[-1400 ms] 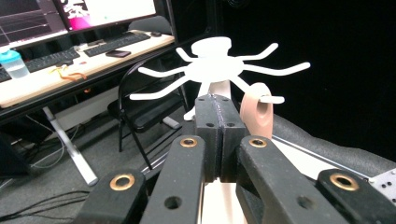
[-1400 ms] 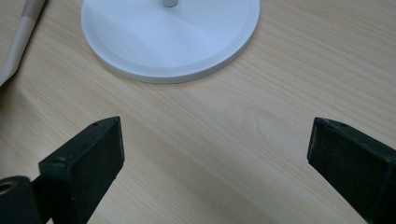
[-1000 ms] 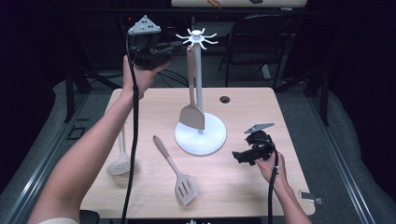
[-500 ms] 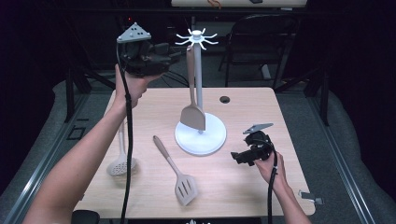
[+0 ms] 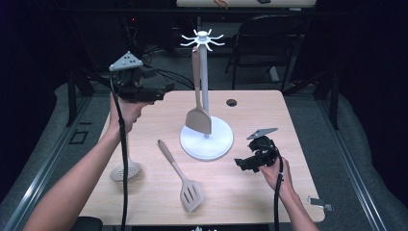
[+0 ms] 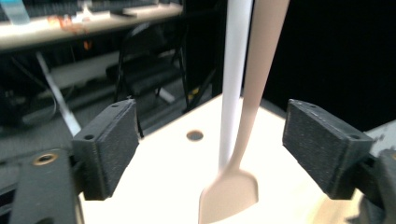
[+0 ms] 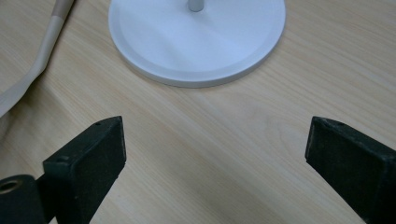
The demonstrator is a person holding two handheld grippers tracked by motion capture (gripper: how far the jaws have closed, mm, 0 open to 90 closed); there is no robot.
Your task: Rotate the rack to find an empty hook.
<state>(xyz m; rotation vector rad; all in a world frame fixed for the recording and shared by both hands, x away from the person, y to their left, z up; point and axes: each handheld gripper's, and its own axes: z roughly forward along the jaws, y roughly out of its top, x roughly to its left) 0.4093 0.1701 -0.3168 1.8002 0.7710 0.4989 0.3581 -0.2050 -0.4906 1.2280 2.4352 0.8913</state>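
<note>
A white utensil stand (image 5: 206, 141) rises from the middle of the table, and a beige solid spatula (image 5: 197, 115) hangs from one of its top hooks. My left gripper (image 5: 166, 88) is held in the air left of the stand, pointing at it. Its jaws have just been opening and nothing is between them. In the left gripper view the spatula (image 6: 252, 93) and pole (image 6: 236, 70) hang beyond my left gripper (image 6: 217, 140). My right gripper (image 5: 243, 163) rests low, right of the base, open and empty. In the right gripper view the base (image 7: 196, 37) lies ahead of my right gripper (image 7: 215, 158).
A slotted spatula (image 5: 183, 180) lies front centre on the wooden table (image 5: 269, 120), its handle (image 7: 46, 51) reaching toward the base. A slotted spoon (image 5: 125, 171) lies at the front left under my left forearm. A small round hole (image 5: 231, 102) sits near the back edge. A chair (image 5: 269, 43) stands behind.
My left gripper has dropped and pulled back left from the stand's top hooks, and its jaws have opened. The beige spatula stays hanging. My right gripper has kept still.
</note>
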